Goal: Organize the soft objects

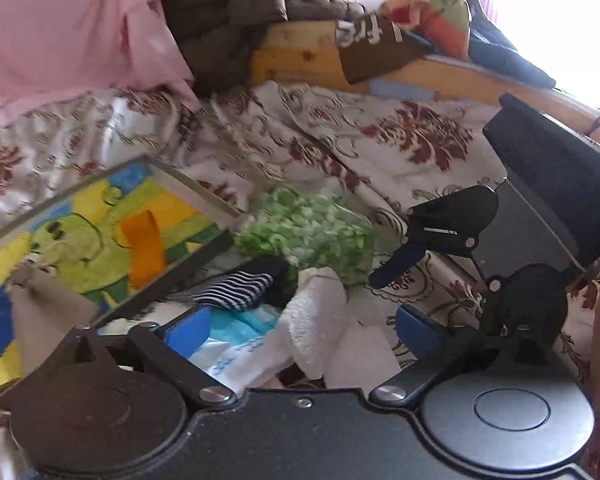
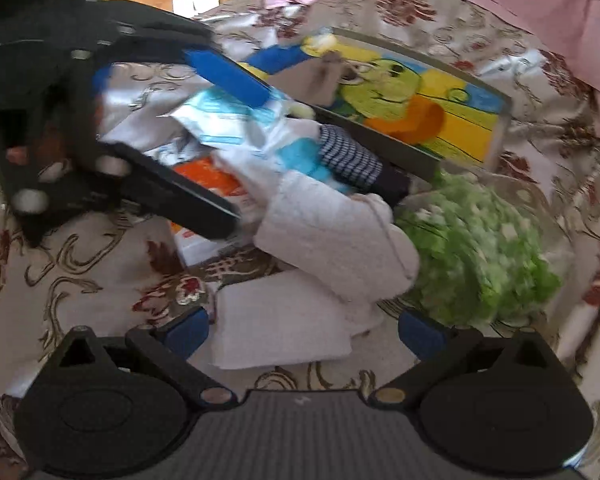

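A pile of soft things lies on the floral bedspread: a white rolled towel, a flat white cloth, a striped dark sock, a light-blue and white cloth and a green fluffy bundle. My left gripper is open over the pile, the towel between its blue fingers. My right gripper is open just above the flat white cloth. Each gripper shows in the other's view: the right, the left.
A colourful cartoon-lined box stands open beside the pile. A pink sheet, a dark quilted jacket and a wooden bed frame with more clothes lie at the back.
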`<move>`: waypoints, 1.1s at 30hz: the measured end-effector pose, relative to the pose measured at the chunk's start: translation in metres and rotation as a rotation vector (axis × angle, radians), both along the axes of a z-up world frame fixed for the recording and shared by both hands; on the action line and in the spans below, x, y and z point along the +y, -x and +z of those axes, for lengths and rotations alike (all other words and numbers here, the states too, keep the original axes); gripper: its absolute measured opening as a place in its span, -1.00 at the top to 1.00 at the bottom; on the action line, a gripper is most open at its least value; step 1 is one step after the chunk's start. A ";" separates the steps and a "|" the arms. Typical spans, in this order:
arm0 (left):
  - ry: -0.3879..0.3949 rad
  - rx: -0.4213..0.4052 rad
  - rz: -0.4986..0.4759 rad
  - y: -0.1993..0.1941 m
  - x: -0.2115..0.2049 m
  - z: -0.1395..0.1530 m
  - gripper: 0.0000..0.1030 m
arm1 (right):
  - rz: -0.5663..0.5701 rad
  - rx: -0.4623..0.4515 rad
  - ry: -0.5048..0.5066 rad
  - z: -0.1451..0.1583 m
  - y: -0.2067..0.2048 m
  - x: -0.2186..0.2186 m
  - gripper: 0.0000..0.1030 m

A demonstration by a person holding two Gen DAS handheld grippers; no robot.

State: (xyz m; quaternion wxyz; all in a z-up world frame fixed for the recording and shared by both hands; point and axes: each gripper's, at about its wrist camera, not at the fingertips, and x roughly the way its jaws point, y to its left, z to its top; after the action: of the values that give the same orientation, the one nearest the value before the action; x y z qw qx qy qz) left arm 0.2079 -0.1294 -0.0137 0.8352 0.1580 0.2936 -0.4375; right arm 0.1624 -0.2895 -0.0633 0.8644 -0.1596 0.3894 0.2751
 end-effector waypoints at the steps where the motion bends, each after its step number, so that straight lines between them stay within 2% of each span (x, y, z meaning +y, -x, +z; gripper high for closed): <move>1: -0.001 0.020 -0.012 -0.004 -0.002 -0.003 -0.80 | 0.007 0.007 -0.009 -0.001 -0.001 0.001 -0.99; 8: 0.006 0.157 -0.044 -0.030 -0.017 -0.021 -0.44 | 0.004 0.052 -0.038 -0.016 -0.008 -0.002 -0.99; 10: 0.018 0.193 -0.050 -0.033 -0.020 -0.025 -0.26 | 0.023 0.080 -0.040 -0.020 -0.010 0.000 -0.99; 12: 0.027 0.223 -0.058 -0.034 -0.022 -0.028 0.02 | 0.039 0.086 -0.027 -0.022 -0.009 0.004 -0.99; 16: 0.024 0.242 -0.064 -0.032 -0.029 -0.034 0.30 | 0.038 0.084 -0.031 -0.022 -0.008 0.003 -0.99; 17: 0.013 0.240 -0.063 -0.031 -0.031 -0.036 0.41 | 0.033 0.083 -0.033 -0.021 -0.009 0.002 -0.99; 18: -0.001 0.231 -0.057 -0.030 -0.034 -0.038 0.63 | 0.028 0.083 -0.035 -0.021 -0.009 0.002 -0.99; 19: -0.014 0.222 -0.048 -0.028 -0.035 -0.039 0.72 | 0.025 0.081 -0.035 -0.020 -0.011 0.002 -0.99; 25: -0.021 0.209 0.006 -0.013 -0.024 -0.038 0.74 | 0.024 0.084 -0.019 -0.020 -0.011 0.003 -0.99; 33: 0.037 0.227 0.195 0.013 0.010 -0.035 0.74 | 0.056 0.058 -0.014 -0.018 -0.006 0.010 -0.99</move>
State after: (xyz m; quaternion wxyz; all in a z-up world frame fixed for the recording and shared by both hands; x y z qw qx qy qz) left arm 0.1950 -0.1193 -0.0485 0.8379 0.0630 0.3919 -0.3746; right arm 0.1685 -0.2799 -0.0811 0.8458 -0.1563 0.4078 0.3065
